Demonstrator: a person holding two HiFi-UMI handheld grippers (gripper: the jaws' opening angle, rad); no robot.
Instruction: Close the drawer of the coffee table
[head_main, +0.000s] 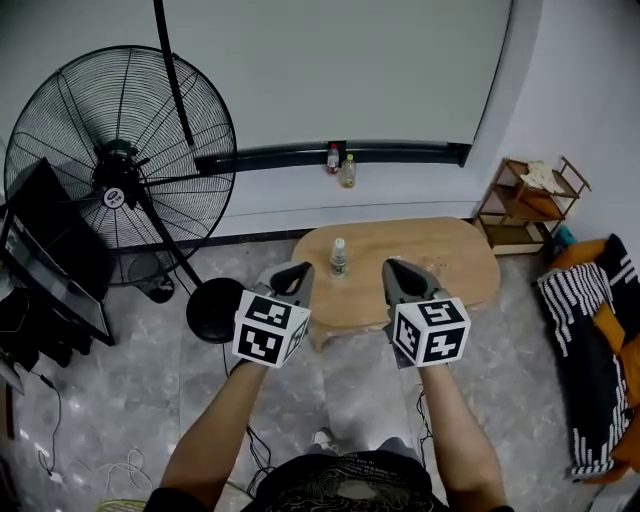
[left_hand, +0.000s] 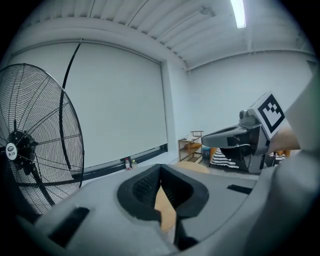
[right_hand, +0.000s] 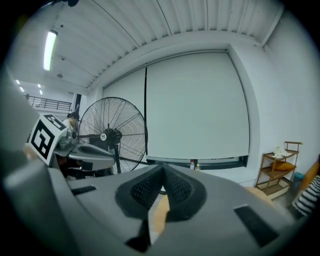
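The oval wooden coffee table (head_main: 450, 262) stands on the grey floor in front of me, with a small clear bottle (head_main: 338, 257) on its near left part. Its drawer does not show clearly; the table's near edge lies behind my grippers. My left gripper (head_main: 298, 272) hangs in the air over the table's near left edge, its jaws shut with nothing between them. My right gripper (head_main: 397, 268) is beside it over the near edge, also shut and empty. In the left gripper view the pads (left_hand: 150, 187) meet at the tip; in the right gripper view the pads (right_hand: 176, 189) do too.
A large black pedestal fan (head_main: 120, 160) stands at the left, its round base (head_main: 213, 310) near the table. A wooden shelf (head_main: 525, 205) is at the back right, striped and orange cushions (head_main: 590, 330) at the right. Two bottles (head_main: 340, 165) sit on the window ledge. Cables lie on the floor.
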